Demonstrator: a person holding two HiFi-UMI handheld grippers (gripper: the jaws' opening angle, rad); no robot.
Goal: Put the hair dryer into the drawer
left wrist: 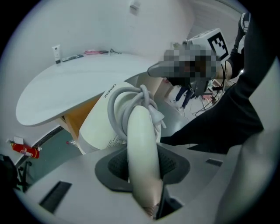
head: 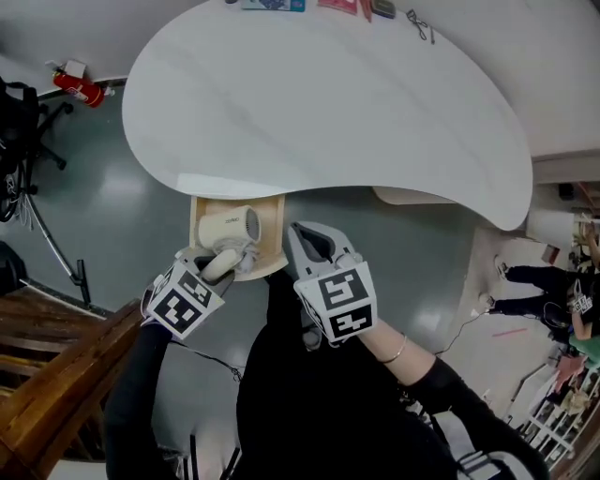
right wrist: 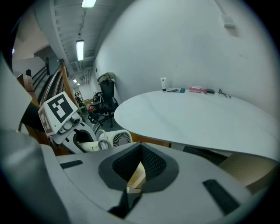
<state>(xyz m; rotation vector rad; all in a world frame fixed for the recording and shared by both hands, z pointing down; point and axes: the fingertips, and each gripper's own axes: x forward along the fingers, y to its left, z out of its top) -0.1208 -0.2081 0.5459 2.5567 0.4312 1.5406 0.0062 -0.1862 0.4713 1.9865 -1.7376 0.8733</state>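
A cream hair dryer [head: 228,226] lies over the open wooden drawer [head: 275,239] under the edge of the white table [head: 328,103]. My left gripper [head: 225,262] is shut on its handle [left wrist: 142,144], and the grey cord [left wrist: 127,98] is looped around that handle. In the left gripper view the dryer's body [left wrist: 103,127] points toward the drawer's wood [left wrist: 81,118]. My right gripper [head: 314,246] hangs just right of the drawer, shut with nothing in it. From the right gripper view I see the dryer's round grille [right wrist: 119,139] and the left gripper [right wrist: 83,140] beside it.
Small items [head: 272,5] lie along the table's far edge. A red fire extinguisher [head: 80,89] and a black stand [head: 19,122] are on the floor at the left. A wooden stair rail [head: 47,375] runs along the lower left. The person's dark clothing fills the bottom.
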